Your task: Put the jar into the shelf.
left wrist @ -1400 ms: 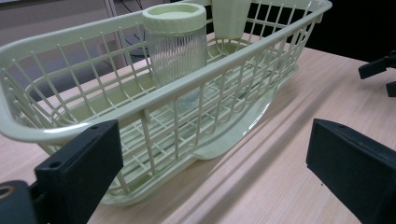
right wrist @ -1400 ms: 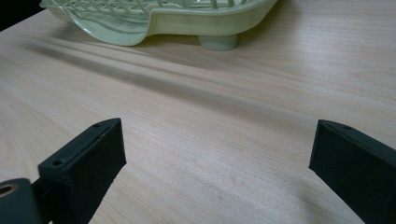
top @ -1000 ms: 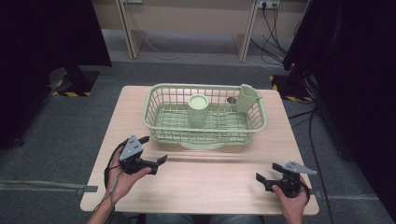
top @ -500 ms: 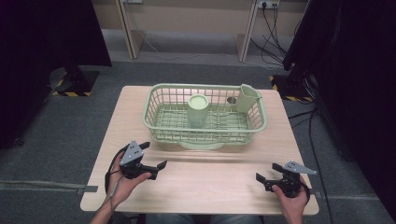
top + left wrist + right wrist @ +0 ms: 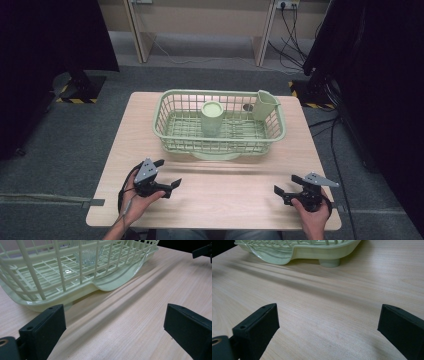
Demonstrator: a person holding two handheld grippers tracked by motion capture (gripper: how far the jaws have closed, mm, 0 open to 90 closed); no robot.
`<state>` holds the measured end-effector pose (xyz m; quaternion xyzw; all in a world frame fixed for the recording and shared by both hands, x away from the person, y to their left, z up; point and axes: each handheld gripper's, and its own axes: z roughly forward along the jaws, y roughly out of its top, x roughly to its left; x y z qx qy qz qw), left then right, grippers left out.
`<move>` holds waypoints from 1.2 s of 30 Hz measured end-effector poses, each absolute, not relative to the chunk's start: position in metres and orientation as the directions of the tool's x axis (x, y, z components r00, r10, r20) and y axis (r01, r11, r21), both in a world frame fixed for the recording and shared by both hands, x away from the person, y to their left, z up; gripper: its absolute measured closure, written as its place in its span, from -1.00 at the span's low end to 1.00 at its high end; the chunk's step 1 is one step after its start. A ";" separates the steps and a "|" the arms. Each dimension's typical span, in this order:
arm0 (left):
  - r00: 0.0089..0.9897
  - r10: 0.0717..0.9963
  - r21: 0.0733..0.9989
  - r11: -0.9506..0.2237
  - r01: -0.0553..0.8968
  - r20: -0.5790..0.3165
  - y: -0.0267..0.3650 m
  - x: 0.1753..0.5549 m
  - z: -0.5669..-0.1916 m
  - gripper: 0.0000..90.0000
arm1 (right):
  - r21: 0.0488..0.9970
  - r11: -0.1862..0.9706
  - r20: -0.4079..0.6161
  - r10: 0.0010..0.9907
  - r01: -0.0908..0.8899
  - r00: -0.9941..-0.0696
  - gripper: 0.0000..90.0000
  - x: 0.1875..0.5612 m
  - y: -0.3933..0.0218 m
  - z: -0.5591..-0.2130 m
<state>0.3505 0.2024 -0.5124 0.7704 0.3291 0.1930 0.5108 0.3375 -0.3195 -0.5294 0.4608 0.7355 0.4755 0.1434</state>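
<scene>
From the high view, a green basket (image 5: 165,131) sits mid-table (image 5: 240,200) with a cup (image 5: 212,118) upright inside and a holder (image 5: 264,105) at its far right corner. The left gripper (image 5: 167,175) and right gripper (image 5: 281,186) rest near the front edge, well apart. In the left gripper view, the jaws are spread, empty, facing the basket (image 5: 50,300). In the right gripper view, the jaws are spread over bare wood, the basket (image 5: 312,252) beyond.
</scene>
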 end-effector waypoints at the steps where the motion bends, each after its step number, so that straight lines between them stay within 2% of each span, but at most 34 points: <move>1: 0.707 0.706 0.914 -0.258 0.313 -0.042 0.203 0.351 -0.514 -0.92 | 0.832 0.123 0.227 0.814 0.542 -0.534 -0.92 0.337 -0.319 -0.529; 36: 0.697 0.717 0.902 -0.281 0.329 -0.031 0.206 0.351 -0.531 -0.93 | 0.831 0.124 0.228 0.813 0.542 -0.536 -0.92 0.337 -0.319 -0.529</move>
